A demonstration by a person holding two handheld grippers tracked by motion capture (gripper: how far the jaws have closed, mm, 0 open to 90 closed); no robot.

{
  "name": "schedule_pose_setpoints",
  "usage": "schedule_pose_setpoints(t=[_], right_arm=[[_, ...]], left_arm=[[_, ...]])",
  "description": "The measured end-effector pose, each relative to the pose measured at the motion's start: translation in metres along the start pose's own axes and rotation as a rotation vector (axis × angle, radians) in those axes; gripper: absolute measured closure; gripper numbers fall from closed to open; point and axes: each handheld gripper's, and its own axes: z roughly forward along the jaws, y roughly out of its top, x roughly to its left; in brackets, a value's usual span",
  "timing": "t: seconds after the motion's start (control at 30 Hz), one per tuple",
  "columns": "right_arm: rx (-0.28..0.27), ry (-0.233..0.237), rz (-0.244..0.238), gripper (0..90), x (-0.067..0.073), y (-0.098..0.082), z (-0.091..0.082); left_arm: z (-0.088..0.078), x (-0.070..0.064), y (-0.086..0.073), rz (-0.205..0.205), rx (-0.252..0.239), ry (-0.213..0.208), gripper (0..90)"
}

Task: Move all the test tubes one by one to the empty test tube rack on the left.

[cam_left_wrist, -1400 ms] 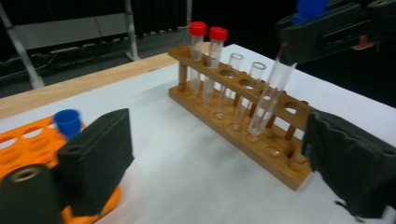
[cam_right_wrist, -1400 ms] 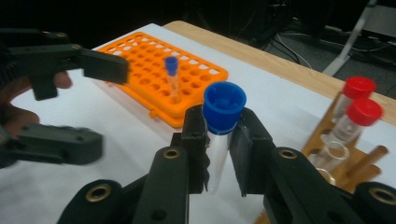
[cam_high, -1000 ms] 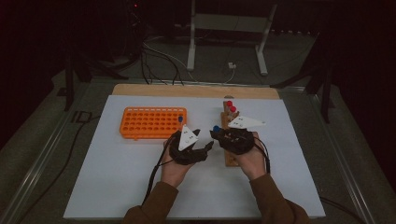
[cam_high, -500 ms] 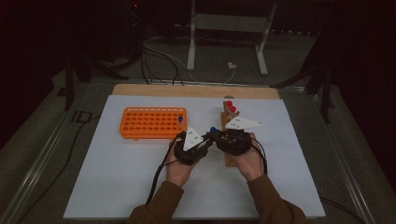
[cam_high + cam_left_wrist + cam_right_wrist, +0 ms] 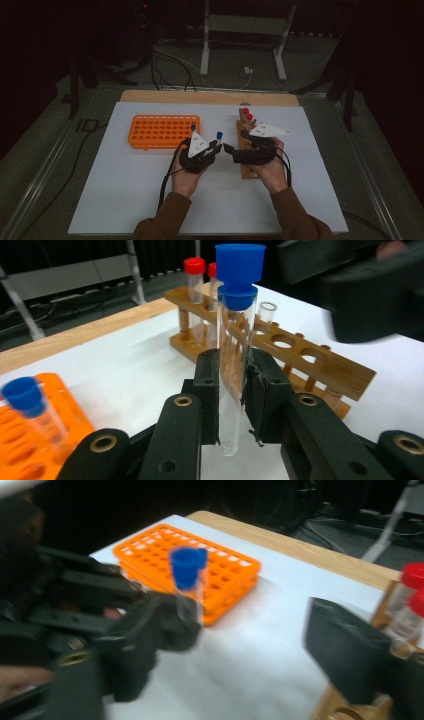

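Note:
A clear tube with a blue cap (image 5: 219,136) (image 5: 239,305) (image 5: 187,575) stands upright in my left gripper (image 5: 216,147) (image 5: 232,405), whose pads are shut on its lower half. My right gripper (image 5: 229,149) (image 5: 225,665) faces it from the right. Its jaws have just been opening and stand wide apart, with nothing pressed between them. Behind them lies a wooden rack (image 5: 243,172) (image 5: 320,365) that holds red-capped tubes (image 5: 246,114) (image 5: 194,267) (image 5: 415,580) at its far end. To the left is an orange rack (image 5: 160,131) (image 5: 220,575) with one blue-capped tube (image 5: 193,128) (image 5: 25,395).
Both racks sit on a white mat (image 5: 125,190) with bare room in front and at the left. A wooden board (image 5: 210,97) runs along the mat's far edge. Beyond it are cables and a metal stand (image 5: 205,50) on the floor.
The left gripper's jaws have closed on the blue-capped tube, and the right gripper's jaws have come apart from it. Both hands have stayed about where they were.

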Motion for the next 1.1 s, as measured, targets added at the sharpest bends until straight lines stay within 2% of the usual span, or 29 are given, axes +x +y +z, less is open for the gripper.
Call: schedule_pose_setpoints(t=[0.17, 0.2, 0.3, 0.5, 0.73, 1.1], right_arm=[[0.002, -0.020, -0.017, 8.8, -0.002, -0.005, -0.002], [0.000, -0.027, -0.027, 3.5, -0.003, -0.008, -0.003], [0.002, -0.030, -0.030, 0.4, -0.005, -0.012, -0.005], [-0.002, -0.047, -0.039, 0.2, -0.009, -0.018, -0.008], [-0.006, -0.068, -0.026, 0.2, -0.017, -0.028, -0.016], [-0.010, -0.093, -0.019, 0.3, -0.023, -0.038, -0.024]], left_arm=[[-0.006, 0.009, 0.000, -0.012, -0.005, 0.018, 76.8], [-0.007, 0.011, 0.000, -0.012, -0.007, 0.022, 76.8], [-0.010, 0.015, -0.001, -0.020, -0.007, 0.032, 76.8], [-0.015, 0.024, -0.002, -0.030, -0.008, 0.047, 76.8], [-0.020, 0.034, -0.003, -0.043, -0.011, 0.063, 76.7], [-0.030, 0.055, -0.004, -0.056, -0.026, 0.117, 76.8]])
